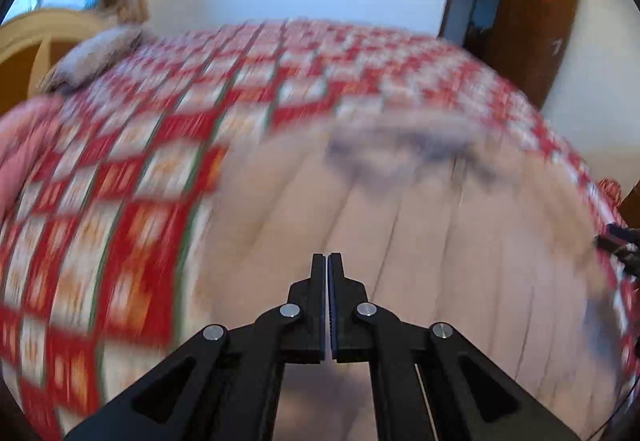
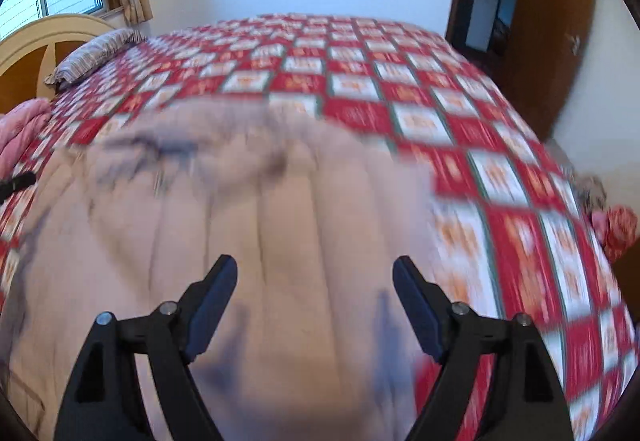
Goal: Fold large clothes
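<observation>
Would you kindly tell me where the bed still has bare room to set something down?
The checked bedspread lies bare beyond the beige padded garment, toward the far wall, and along its right side. Crowded spots: the striped pillow by the headboard and the pink bundle at left.

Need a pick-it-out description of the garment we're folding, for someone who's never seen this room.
Start from the bed with the red-and-white checked cover that fills the room. On its near part lies a large pale pinkish-beige quilted garment, with lengthwise stitched ribs. It is the only plain, unpatterned thing on the cover; the striped pillow lies far off by the headboard.
</observation>
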`<state>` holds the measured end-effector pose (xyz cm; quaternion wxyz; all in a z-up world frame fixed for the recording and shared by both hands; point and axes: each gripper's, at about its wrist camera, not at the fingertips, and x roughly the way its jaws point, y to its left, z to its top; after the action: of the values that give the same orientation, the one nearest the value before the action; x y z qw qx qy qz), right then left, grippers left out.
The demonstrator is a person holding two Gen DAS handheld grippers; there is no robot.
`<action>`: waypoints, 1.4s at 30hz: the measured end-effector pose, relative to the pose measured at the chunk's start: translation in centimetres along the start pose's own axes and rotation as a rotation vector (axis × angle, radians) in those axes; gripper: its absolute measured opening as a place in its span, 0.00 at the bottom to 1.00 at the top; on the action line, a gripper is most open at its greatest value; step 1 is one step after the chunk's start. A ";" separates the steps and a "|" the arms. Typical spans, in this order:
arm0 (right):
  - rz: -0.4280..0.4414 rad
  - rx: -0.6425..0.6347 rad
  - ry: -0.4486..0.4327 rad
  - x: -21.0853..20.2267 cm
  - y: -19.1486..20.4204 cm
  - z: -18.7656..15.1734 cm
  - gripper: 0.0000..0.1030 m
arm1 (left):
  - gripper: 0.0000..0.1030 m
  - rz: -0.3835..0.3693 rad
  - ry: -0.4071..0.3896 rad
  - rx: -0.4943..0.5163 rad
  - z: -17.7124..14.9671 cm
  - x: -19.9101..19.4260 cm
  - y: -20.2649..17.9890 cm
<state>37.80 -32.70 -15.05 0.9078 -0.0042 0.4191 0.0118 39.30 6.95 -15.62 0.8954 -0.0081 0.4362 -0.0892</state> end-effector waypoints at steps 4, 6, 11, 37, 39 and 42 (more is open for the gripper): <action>0.008 0.088 0.041 -4.9 -1.7 -9.1 0.80 | 0.01 0.044 0.080 -0.067 -8.9 -2.3 4.0; 0.019 0.138 0.060 -6.3 -2.4 -11.8 0.80 | 0.01 0.022 0.066 -0.103 -12.4 -4.0 5.3; 0.017 0.223 0.052 -9.7 -2.4 -18.4 0.80 | 0.01 -0.023 0.029 -0.107 -16.8 -7.0 4.7; 0.160 0.376 -0.020 -12.0 -1.5 -26.7 0.81 | 0.85 -0.029 -0.077 -0.141 -22.2 -10.6 2.4; 0.158 0.377 -0.024 -12.0 -1.5 -26.8 0.81 | 0.85 0.000 -0.039 -0.180 -22.6 -9.6 3.2; 0.155 0.363 -0.034 -12.2 -1.3 -26.9 0.73 | 0.85 -0.061 -0.046 -0.245 -23.4 -9.1 4.5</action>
<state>9.41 -34.65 -23.22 0.8970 0.1920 0.3981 0.0059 16.19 14.35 -23.39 0.8944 -0.1328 0.4225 -0.0621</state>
